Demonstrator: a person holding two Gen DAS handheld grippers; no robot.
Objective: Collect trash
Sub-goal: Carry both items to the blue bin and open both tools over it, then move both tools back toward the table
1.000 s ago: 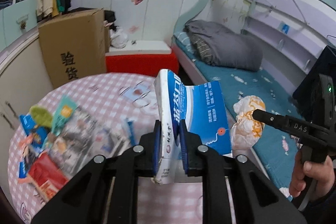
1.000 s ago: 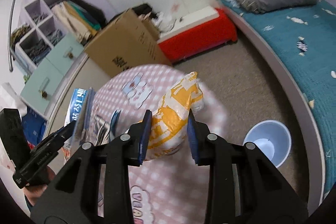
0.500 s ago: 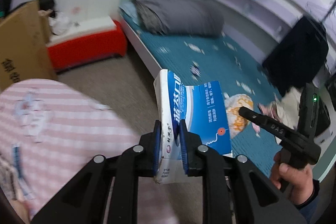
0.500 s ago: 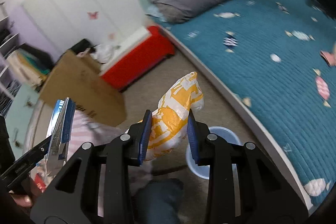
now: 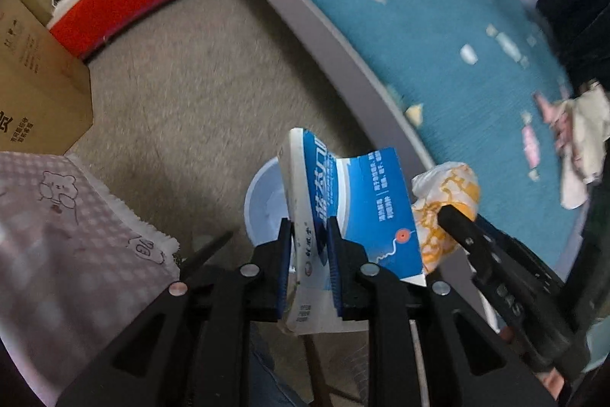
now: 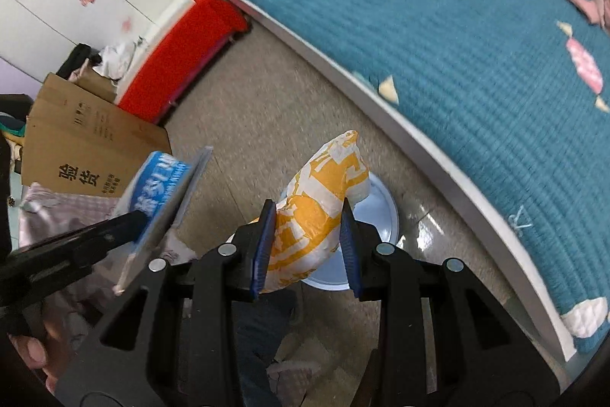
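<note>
**A:** Where do things stand?

**B:** Both hands are loaded. The left gripper [image 5: 310, 254] has its fingers clenched on the flattened blue toothpaste box [image 5: 354, 208], which stands nearly upright. The right gripper [image 6: 307, 246] is grasping the crumpled yellow-and-white wrapper [image 6: 320, 216]. The pale blue bin [image 6: 375, 212] sits on the floor beside the bed [image 6: 457, 44], partly hidden behind each item.

**A:** So it's the drop. How to do it cleanly?

**B:** In the left view the bin [image 5: 263, 205] shows mostly toward 9 o'clock of the box, so I'd shift that hand until the box hangs over the opening. The wrapper looks better centred, with rim visible toward 3 o'clock of it.

**A:** Risks?

**B:** The box is wide and flat; released tilted, it may catch the rim or slide out. Lower it end-first. The wrapper is light and may cling to a pad, so open fully.

**A:** The desk [image 5: 57, 235]?

**B:** At 9 o'clock, clear of the drop.
</note>
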